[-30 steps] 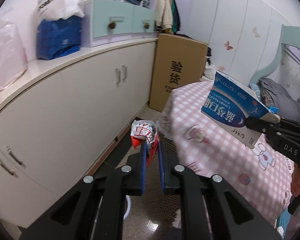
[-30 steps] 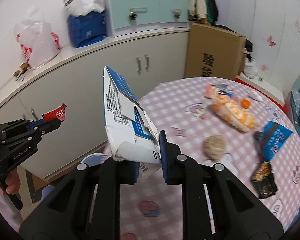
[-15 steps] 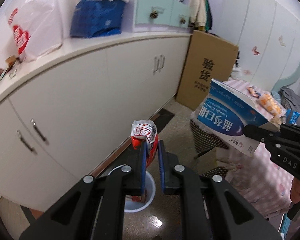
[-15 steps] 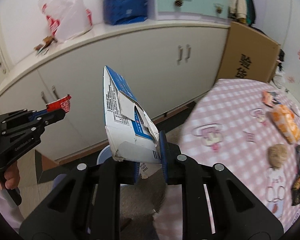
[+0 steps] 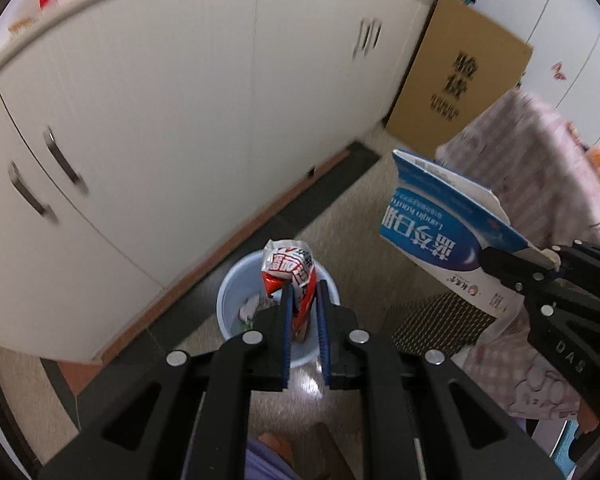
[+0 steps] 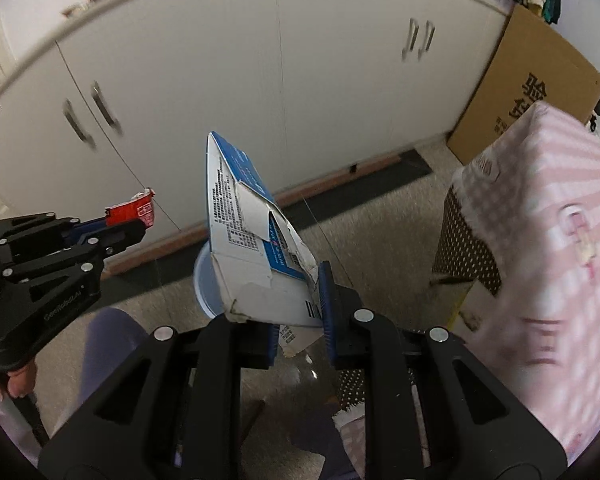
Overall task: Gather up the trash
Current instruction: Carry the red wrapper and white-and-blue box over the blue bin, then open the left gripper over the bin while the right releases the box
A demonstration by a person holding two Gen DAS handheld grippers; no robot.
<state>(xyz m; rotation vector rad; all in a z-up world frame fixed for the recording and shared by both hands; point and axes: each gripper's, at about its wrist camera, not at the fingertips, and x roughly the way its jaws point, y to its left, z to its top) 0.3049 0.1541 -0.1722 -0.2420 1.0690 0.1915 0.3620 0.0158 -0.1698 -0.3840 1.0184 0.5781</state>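
Left hand-held gripper is clamped on a crumpled red-and-white wrapper, poised right above the pale blue bin on the floor, hiding most of its contents. Right hand-held gripper pinches a torn blue-and-white carton; the carton covers nearly all the bin from that side. Cabinet doors look blurred.

At the lower centre of the frame our right gripper pinches a torn blue-and-white carton, which tilts up toward the middle. Behind the carton we see the rim of a pale blue bin on the floor. At the left edge our left gripper clamps a red wrapper. White cabinets fill the top; a pink checked tablecloth hangs at the right.
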